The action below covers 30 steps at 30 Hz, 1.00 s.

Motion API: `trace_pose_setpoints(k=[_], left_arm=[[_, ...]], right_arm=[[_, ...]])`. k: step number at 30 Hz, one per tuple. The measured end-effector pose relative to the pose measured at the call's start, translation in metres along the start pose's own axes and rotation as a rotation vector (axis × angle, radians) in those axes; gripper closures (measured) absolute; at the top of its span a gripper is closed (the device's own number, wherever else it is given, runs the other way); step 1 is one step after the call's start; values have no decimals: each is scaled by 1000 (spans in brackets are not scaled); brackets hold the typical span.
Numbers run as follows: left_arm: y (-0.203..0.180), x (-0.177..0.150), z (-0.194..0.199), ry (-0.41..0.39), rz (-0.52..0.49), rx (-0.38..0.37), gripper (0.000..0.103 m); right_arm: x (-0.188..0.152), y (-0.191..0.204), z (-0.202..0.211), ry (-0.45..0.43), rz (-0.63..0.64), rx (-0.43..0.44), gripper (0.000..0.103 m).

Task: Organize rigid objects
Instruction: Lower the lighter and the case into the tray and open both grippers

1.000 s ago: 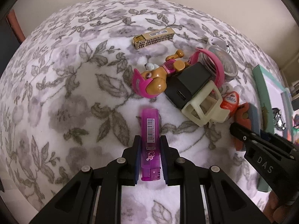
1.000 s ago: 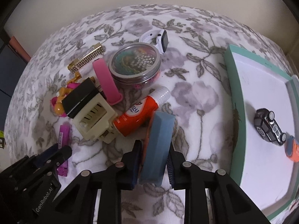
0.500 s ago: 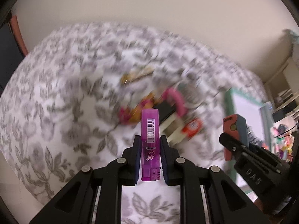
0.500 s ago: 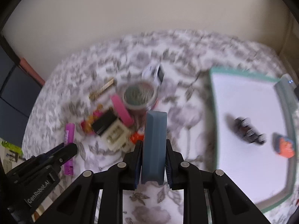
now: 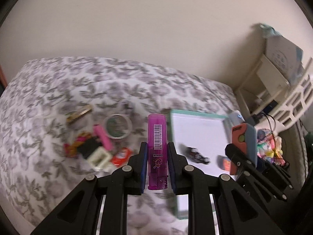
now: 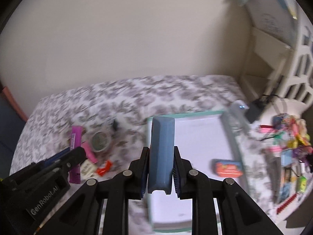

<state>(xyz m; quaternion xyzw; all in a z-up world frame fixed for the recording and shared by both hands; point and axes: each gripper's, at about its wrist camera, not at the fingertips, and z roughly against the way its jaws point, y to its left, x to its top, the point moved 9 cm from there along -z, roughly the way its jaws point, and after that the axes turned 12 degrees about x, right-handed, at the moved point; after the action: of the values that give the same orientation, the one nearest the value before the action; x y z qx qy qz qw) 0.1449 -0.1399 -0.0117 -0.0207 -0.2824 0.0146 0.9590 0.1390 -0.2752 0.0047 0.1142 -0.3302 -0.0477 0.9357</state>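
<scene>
Purple lighter [image 5: 157, 150] pinched in the left gripper's [image 5: 157, 168] fingers, blue case [image 6: 161, 154] pinched in the right gripper's [image 6: 160, 171], both held above the floral bed [image 5: 49, 90]. A toy car [image 5: 196, 154] and an orange tin [image 6: 228, 167] already lie in the tray [image 6: 215, 113] at right; a pile [image 5: 101, 143] waits at left. Both grippers point steeply down.

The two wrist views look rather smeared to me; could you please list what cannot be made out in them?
- Left wrist view: the pile of small items on the floral cover is motion-blurred; only colours show.
- Left wrist view: the dark toy car in the teal-rimmed tray is smeared.
- Right wrist view: the blue-grey case hides part of the tray's left rim; its lower end sits behind the fingers.
- Right wrist view: the colourful clutter at the right edge is blurred and distorted.
</scene>
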Motion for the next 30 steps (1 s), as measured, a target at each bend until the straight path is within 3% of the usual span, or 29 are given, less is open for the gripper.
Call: trace_pose_setpoints(k=[6, 13, 24, 30], left_arm=[[-51, -7, -13, 28, -65, -34, 83], [-89, -23, -35, 66, -146, -47, 83], [-111, -75, -91, 218, -222, -36, 83], [-110, -89, -105, 265, -225, -33, 83]], right_arm=[[-7, -66, 16, -9, -96, -101, 80], [-29, -124, 8, 63, -184, -179, 80], [-86, -149, -60, 294, -222, -202, 79], [-104, -155, -74, 351, -228, -213, 79]])
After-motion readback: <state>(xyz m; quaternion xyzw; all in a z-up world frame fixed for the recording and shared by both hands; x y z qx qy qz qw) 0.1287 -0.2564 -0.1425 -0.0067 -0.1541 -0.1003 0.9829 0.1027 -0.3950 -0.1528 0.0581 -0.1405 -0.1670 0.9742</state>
